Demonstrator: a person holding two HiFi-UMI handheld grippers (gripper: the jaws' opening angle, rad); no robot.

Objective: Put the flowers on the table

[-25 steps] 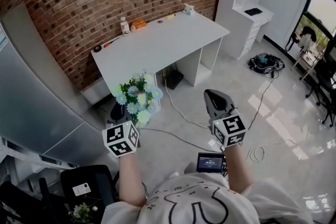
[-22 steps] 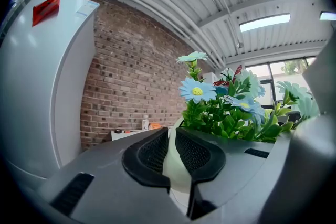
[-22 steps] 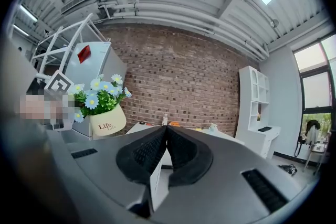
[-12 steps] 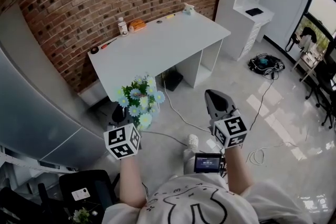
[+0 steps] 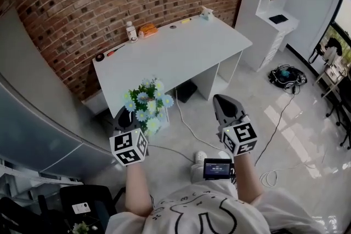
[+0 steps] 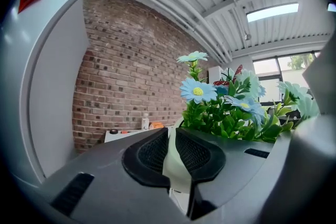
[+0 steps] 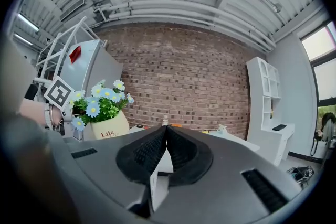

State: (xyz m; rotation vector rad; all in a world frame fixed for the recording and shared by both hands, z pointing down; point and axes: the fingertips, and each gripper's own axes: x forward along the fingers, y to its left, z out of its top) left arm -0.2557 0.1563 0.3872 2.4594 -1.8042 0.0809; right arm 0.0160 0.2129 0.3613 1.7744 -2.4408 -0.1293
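Observation:
A bunch of pale blue flowers (image 5: 146, 107) with green leaves stands in a cream pot (image 7: 109, 125) marked "Life". My left gripper (image 5: 125, 123) holds it in front of me, above the floor and short of the white table (image 5: 175, 52). In the left gripper view the gripper (image 6: 172, 136) is shut on the pot's cream rim (image 6: 174, 165), with the flowers (image 6: 220, 107) rising to the right of it. My right gripper (image 5: 222, 101) hangs to the right of the flowers, apart from them. The right gripper (image 7: 165, 131) is shut with nothing in it.
On the table's far edge by the brick wall stand a bottle (image 5: 131, 31), an orange thing (image 5: 146, 29), a roll of tape (image 5: 100, 56) and a small item (image 5: 206, 12). A white shelf unit (image 5: 277, 3) is at right, cables (image 5: 285, 73) lie on the floor, a grey cabinet (image 5: 33, 118) at left.
The table has come nearer in the head view and sits lower in it. Both grippers keep their places before me, and the left one still holds the pot.

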